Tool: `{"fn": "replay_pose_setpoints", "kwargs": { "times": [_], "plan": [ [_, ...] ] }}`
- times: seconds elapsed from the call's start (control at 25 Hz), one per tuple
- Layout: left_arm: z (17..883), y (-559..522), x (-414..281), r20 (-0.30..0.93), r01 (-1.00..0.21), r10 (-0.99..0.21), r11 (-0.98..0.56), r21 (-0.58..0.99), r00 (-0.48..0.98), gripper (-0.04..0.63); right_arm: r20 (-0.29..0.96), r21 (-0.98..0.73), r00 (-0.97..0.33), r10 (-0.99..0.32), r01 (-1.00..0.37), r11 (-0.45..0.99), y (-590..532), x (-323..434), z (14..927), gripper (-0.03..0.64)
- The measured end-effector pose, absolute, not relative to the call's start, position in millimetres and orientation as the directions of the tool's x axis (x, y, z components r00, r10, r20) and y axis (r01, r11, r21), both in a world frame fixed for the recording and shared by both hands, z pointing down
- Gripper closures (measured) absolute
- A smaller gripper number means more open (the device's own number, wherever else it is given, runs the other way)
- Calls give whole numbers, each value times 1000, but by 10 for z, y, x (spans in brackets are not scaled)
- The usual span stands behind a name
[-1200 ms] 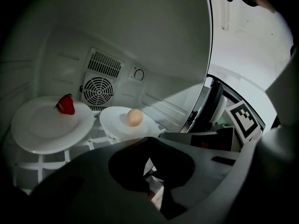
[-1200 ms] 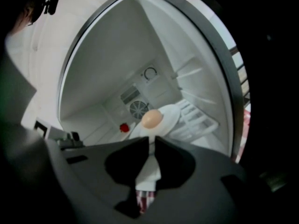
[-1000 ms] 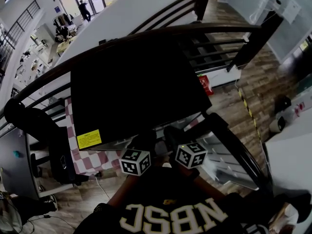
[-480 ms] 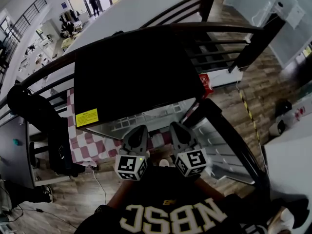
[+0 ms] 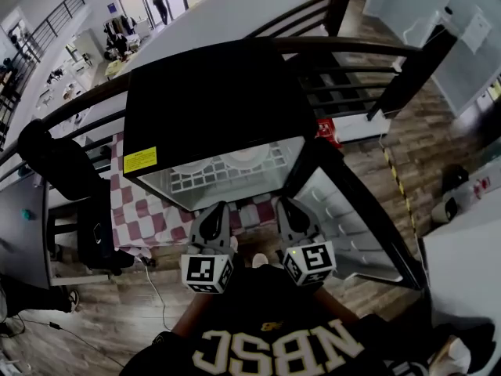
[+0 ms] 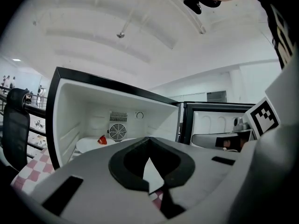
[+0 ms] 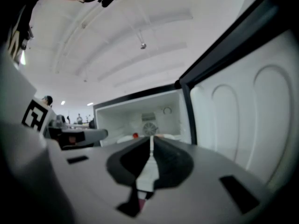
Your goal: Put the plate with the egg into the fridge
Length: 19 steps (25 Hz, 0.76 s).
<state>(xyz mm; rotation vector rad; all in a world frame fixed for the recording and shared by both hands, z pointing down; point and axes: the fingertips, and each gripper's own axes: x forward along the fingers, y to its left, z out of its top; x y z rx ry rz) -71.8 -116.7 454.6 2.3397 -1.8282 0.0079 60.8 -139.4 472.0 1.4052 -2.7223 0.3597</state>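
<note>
The black fridge (image 5: 211,100) stands open in front of me, its white inside (image 6: 93,120) lit. On the shelf inside lies a white plate (image 6: 96,144) with a small red-topped bit of food (image 6: 101,140) on it. The right gripper view shows the same plate (image 7: 128,138) deep in the fridge. My left gripper (image 5: 215,211) and right gripper (image 5: 288,208) are side by side just outside the fridge's mouth, close to my body. Both are shut and hold nothing. The left gripper's tips (image 6: 149,139) meet, and so do the right gripper's (image 7: 151,139).
The fridge door (image 5: 344,202) hangs open on the right, with its white inner shelves (image 7: 243,111) close beside my right gripper. A red-and-white checked cloth (image 5: 133,210) covers the table under the fridge. A black chair (image 5: 70,178) stands to the left, and a railing (image 5: 344,53) runs behind.
Both grippers have drawn back from the fridge's mouth toward my body. The view has tipped, so the fridge's white inside and wire shelf now show.
</note>
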Motion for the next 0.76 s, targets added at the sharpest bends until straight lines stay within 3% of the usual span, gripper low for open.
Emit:
{"fn": "replay_pose_setpoints", "kwargs": {
  "times": [0.48,0.76],
  "plan": [
    [4647,-659,-614,141,-965,-959,-231,125,247,574,195,-252,-588,-785,-804,539,-1044,696,4848,581],
    [4838,-529,-582,186,-935,-936,-249,251,299,574,254,-330,-612,-749,-783,528,-680,686,5057,581]
  ]
}}
